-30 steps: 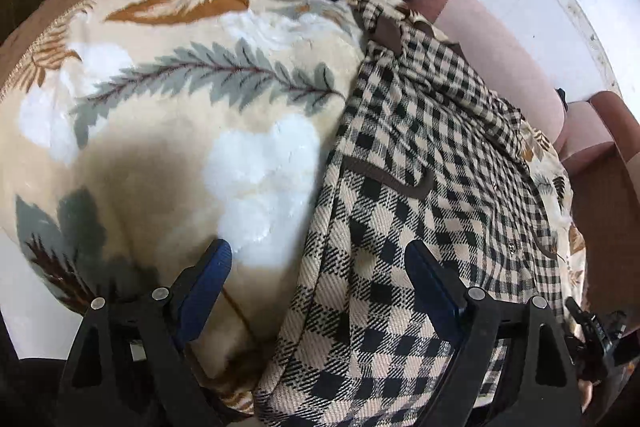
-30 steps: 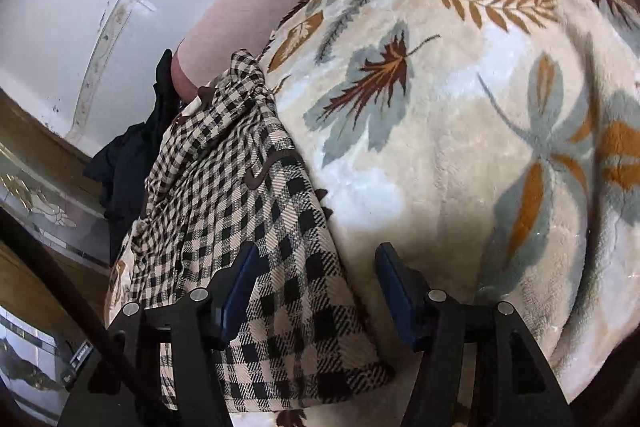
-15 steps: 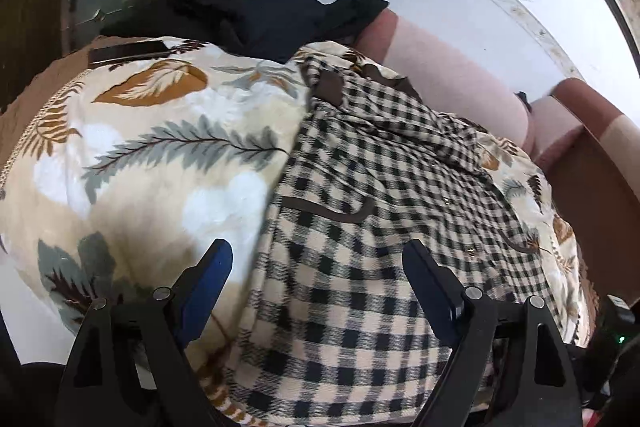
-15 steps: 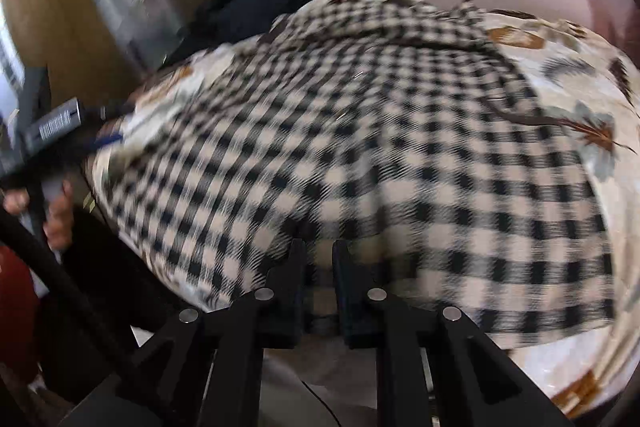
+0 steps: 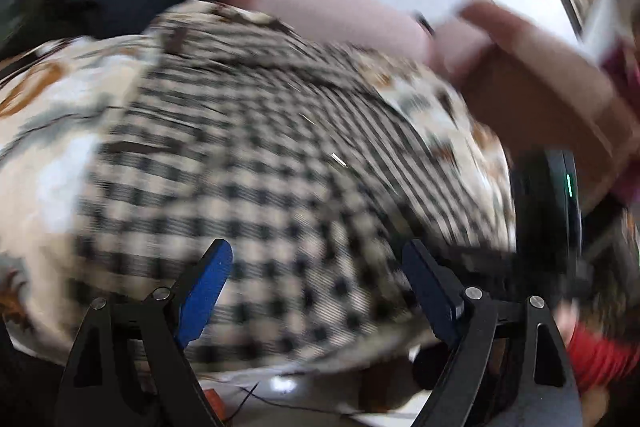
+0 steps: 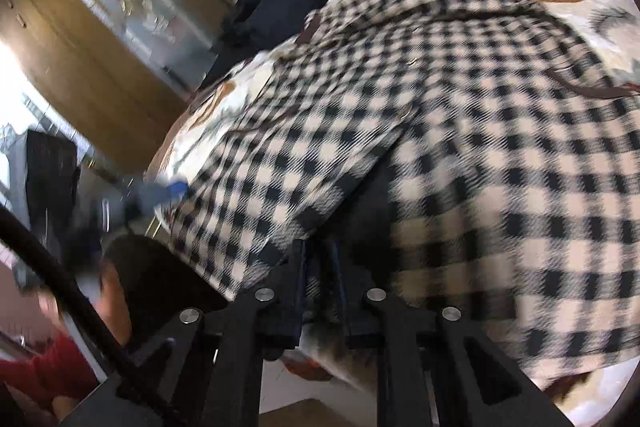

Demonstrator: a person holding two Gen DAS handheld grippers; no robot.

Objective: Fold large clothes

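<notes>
Right wrist view: our right gripper (image 6: pixel 320 267) is pinched onto the near hem of the checked garment (image 6: pixel 460 131), which lies spread on the leaf-print blanket (image 6: pixel 600 11), reaching its near edge. Our left gripper (image 5: pixel 320 279) hangs with jaws wide apart above the garment's near hem, gripping nothing; that view is blurred.

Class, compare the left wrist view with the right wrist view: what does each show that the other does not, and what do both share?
Only the left wrist view: the left claw open above the checked garment, gripping nothing, and a brown armrest.

Only the right wrist view: the right claw shut on the checked garment's edge, and a wooden door with a glass panel.

Both: the garment on a leaf-patterned blanket, dark clothing behind, and a red sleeve.
</notes>
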